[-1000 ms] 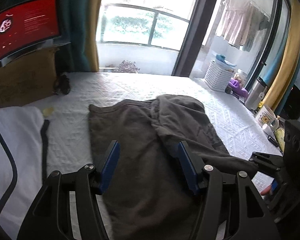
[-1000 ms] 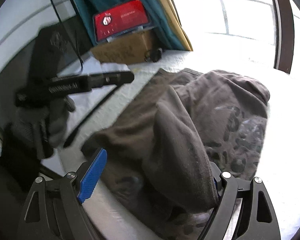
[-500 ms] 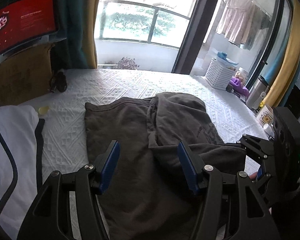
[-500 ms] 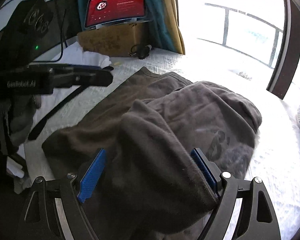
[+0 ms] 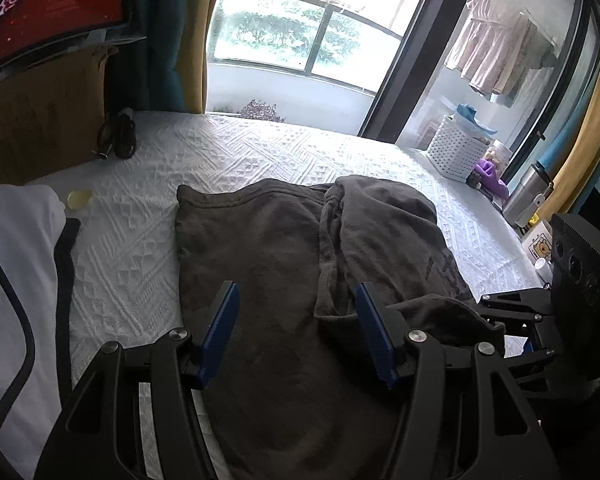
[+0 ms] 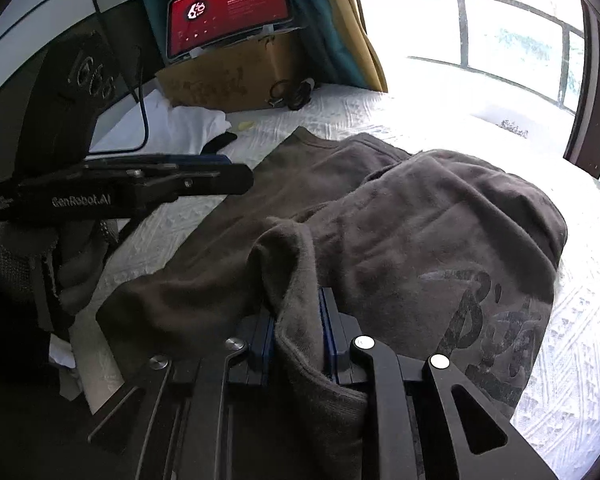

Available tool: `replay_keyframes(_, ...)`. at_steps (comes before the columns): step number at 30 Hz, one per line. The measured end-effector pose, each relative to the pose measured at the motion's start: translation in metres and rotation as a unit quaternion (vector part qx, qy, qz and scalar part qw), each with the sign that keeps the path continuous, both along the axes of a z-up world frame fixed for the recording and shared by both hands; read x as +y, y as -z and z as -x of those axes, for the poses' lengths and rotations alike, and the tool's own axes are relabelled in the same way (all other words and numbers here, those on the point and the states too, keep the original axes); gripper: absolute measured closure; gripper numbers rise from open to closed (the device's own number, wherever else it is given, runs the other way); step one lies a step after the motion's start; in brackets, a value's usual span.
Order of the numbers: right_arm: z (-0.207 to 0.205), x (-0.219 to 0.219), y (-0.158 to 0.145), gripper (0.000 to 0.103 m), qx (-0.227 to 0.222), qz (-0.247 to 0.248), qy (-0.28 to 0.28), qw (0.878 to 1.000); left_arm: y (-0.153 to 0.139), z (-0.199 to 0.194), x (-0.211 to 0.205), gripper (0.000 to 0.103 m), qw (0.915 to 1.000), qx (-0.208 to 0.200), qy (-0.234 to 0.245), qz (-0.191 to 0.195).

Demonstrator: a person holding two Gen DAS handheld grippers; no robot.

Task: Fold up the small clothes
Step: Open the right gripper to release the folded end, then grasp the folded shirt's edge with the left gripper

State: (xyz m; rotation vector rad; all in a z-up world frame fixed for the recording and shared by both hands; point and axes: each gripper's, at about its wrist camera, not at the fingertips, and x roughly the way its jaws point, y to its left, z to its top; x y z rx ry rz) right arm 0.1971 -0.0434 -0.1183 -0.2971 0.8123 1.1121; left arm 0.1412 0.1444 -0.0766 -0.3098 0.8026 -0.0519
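Note:
A dark grey-brown T-shirt (image 5: 268, 248) lies on the white quilted bed (image 5: 260, 152), its right side folded over in a rumpled heap with a faded print (image 6: 492, 320). My left gripper (image 5: 295, 292) hovers open over the shirt's near middle, its blue pads (image 5: 220, 320) apart and nothing between them. My right gripper (image 6: 298, 312) is at the shirt's near right edge, and its jaws are closing on a raised fold of the cloth, with the pads pressing on it. In the left wrist view the right gripper (image 5: 500, 320) shows at the right, with cloth draped over its tips.
A white garment with dark trim (image 5: 16, 264) lies at the bed's left. Behind it stands a cardboard box (image 5: 40, 120) bearing a red-lit tablet (image 5: 52, 12), with a black cable (image 5: 118, 140) beside it. A white basket (image 5: 456, 152), a metal flask (image 5: 524, 196) and a mug (image 5: 538, 240) line the right side.
My right gripper's jaws have come together on the shirt fold that lay between them. The left gripper has drifted a little forward and down, still open.

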Motion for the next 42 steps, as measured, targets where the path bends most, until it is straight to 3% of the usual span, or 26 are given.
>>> replay_keyframes(4, 0.001, 0.001, -0.008, 0.078, -0.018, -0.004, -0.002, 1.000, -0.001, -0.001, 0.001, 0.043, 1.0000, -0.003, 0.001, 0.000)
replay_keyframes(5, 0.002, 0.000, -0.011, 0.059, -0.025, -0.006, -0.002, 1.000, -0.002, -0.001, 0.001, 0.043, 1.0000, -0.005, 0.001, 0.000)
replay_keyframes(6, 0.004, -0.001, -0.015, 0.022, -0.032, -0.011, -0.003, 0.999, -0.002, -0.001, 0.002, 0.043, 1.0000, -0.006, 0.001, 0.000)
replay_keyframes(7, 0.006, -0.003, -0.021, 0.005, -0.039, -0.022, -0.005, 0.999, -0.003, 0.000, 0.001, 0.043, 1.0000, -0.007, 0.000, -0.001)
replay_keyframes(8, 0.009, -0.006, -0.027, 0.000, -0.047, -0.035, -0.009, 0.998, -0.004, 0.001, 0.001, 0.043, 1.0000, -0.008, 0.000, -0.001)
replay_keyframes(12, 0.017, -0.015, -0.045, 0.000, -0.063, -0.043, -0.012, 0.997, -0.008, 0.004, 0.002, 0.043, 0.9999, -0.012, -0.004, -0.004)
replay_keyframes(17, 0.015, -0.047, -0.047, 0.000, -0.068, -0.041, 0.031, 0.996, -0.019, 0.010, -0.008, 0.043, 0.9996, -0.025, 0.008, -0.011)
replay_keyframes(22, 0.003, -0.094, -0.031, 0.000, -0.054, -0.025, 0.113, 0.992, -0.032, 0.007, -0.045, 0.040, 0.9965, -0.041, 0.069, -0.023)
replay_keyframes(28, -0.003, -0.150, -0.015, 0.000, -0.033, -0.014, 0.203, 0.978, -0.034, -0.004, -0.109, 0.036, 0.9837, -0.041, 0.168, -0.050)
replay_keyframes(31, -0.003, -0.169, -0.006, 0.000, -0.025, -0.011, 0.227, 0.973, -0.027, -0.009, -0.133, 0.036, 0.9733, -0.030, 0.220, -0.057)
replay_keyframes(34, -0.001, -0.177, 0.002, 0.000, -0.011, -0.015, 0.235, 0.972, -0.002, -0.018, -0.142, 0.036, 0.9671, 0.011, 0.244, -0.073)
replay_keyframes(35, 0.001, -0.177, 0.003, 0.000, -0.009, -0.017, 0.233, 0.972, 0.003, -0.019, -0.141, 0.045, 0.9670, 0.022, 0.242, -0.077)
replay_keyframes(36, 0.004, -0.175, 0.005, 0.000, -0.008, -0.020, 0.230, 0.973, 0.008, -0.016, -0.138, 0.075, 0.9670, 0.031, 0.240, -0.078)
replay_keyframes(37, 0.007, -0.174, 0.007, 0.000, -0.006, -0.022, 0.225, 0.974, 0.012, -0.012, -0.136, 0.088, 0.9672, 0.042, 0.238, -0.079)
replay_keyframes(39, 0.012, -0.169, 0.011, 0.000, 0.000, -0.025, 0.216, 0.976, 0.012, 0.003, -0.124, 0.094, 0.9717, 0.042, 0.219, -0.078)
replay_keyframes(42, 0.019, -0.152, 0.020, 0.000, 0.009, -0.021, 0.192, 0.981, 0.005, 0.035, -0.101, 0.096, 0.9808, 0.037, 0.177, -0.074)
